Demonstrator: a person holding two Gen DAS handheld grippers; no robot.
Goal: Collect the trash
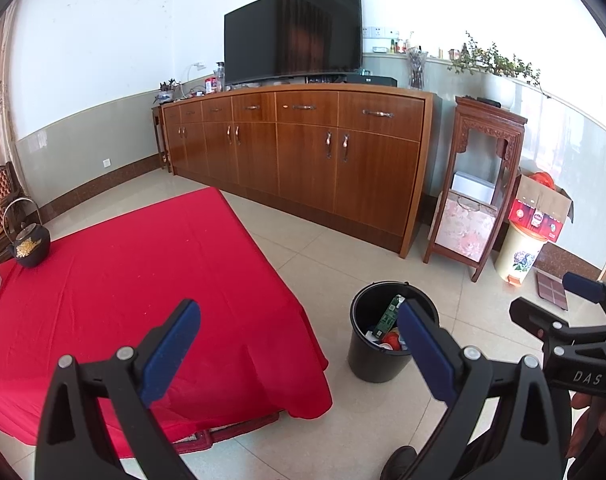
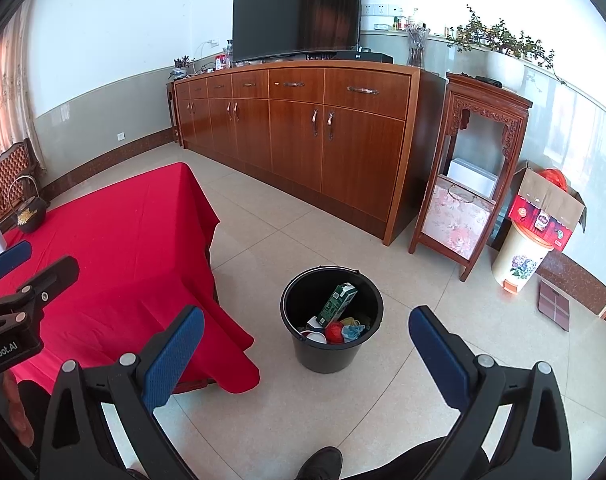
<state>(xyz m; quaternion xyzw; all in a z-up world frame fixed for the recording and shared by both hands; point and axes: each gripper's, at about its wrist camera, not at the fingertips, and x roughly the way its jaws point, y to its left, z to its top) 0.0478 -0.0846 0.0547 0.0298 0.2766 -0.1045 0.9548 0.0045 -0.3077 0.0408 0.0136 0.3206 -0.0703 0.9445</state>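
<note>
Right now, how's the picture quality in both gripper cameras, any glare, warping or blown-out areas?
Left wrist view: strong fisheye bend, the cabinet top bows, the corners go black, and the right-hand wall washes out in daylight. Right wrist view: same curving, the TV screen shows a faint reddish reflection, the glossy floor tiles carry a soft sheen, and the bucket stays sharp.

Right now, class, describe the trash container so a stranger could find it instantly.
Start at the red-draped table; on the tiled floor beside its corner stands a black bucket. Unlike the cream floral bin by the wall, it is open-topped, holding a green carton.
</note>
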